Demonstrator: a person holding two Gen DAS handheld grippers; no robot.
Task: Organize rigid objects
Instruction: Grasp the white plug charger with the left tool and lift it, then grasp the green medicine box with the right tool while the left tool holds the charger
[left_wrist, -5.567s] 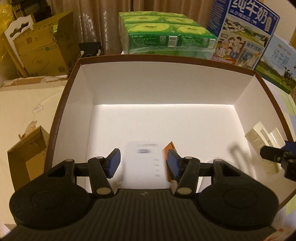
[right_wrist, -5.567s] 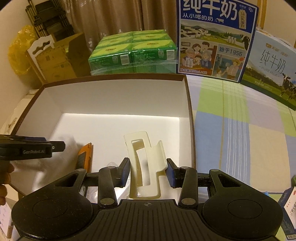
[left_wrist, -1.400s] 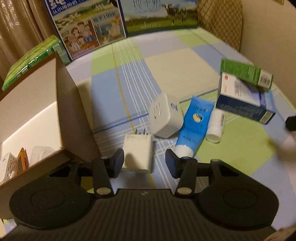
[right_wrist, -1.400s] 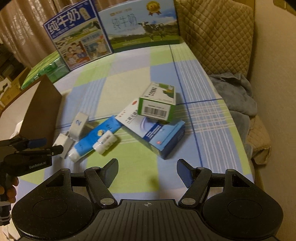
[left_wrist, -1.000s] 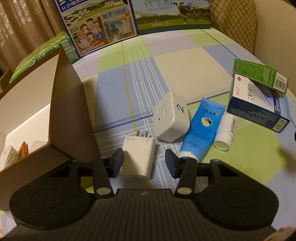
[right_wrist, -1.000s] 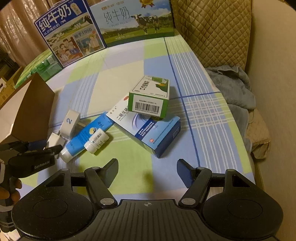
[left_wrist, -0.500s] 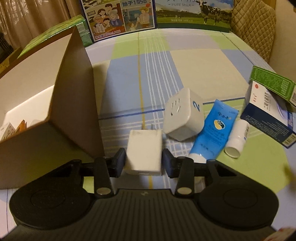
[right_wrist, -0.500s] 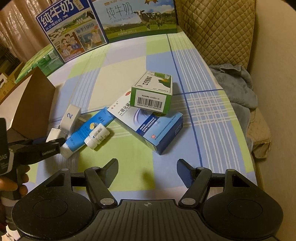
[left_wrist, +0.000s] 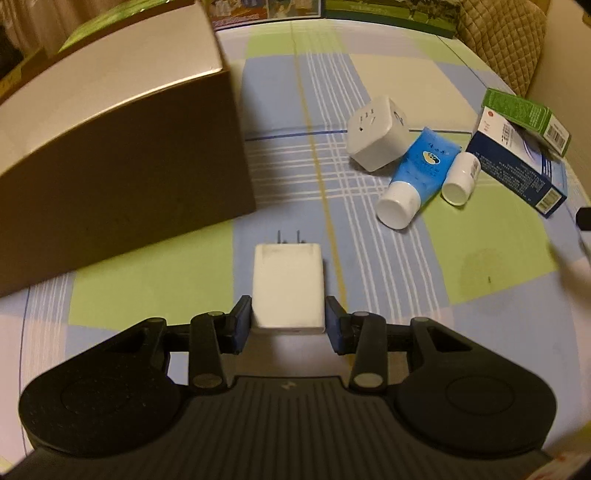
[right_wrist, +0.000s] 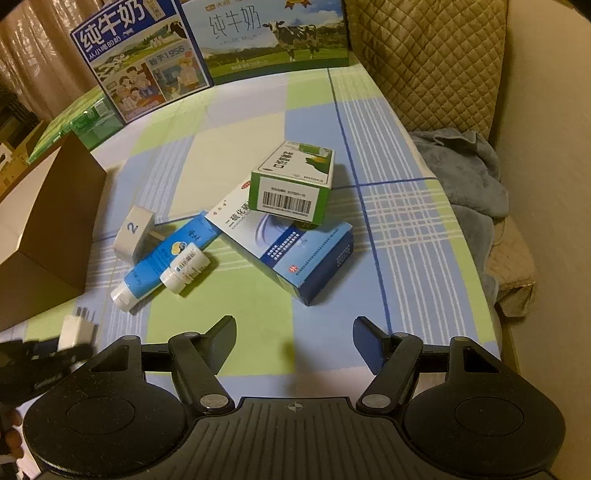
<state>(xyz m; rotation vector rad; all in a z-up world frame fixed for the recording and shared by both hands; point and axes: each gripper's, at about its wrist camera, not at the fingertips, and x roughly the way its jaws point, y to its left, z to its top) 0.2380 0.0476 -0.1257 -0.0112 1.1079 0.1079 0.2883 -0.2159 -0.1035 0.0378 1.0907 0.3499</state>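
the left gripper (left_wrist: 288, 325) is clamped on the white charger (left_wrist: 288, 288), prongs pointing away, held just beside the brown box (left_wrist: 122, 158). the right gripper (right_wrist: 294, 341) stands open and empty over the checked cloth (right_wrist: 240, 147), near the blue tube (right_wrist: 162, 258) and small bottle (right_wrist: 186, 267).

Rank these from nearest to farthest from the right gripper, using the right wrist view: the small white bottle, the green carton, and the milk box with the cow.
1. Small white bottle: ahead-left of the right gripper.
2. Green carton: mid-table, atop the blue box.
3. Cow milk box: standing at the far edge.
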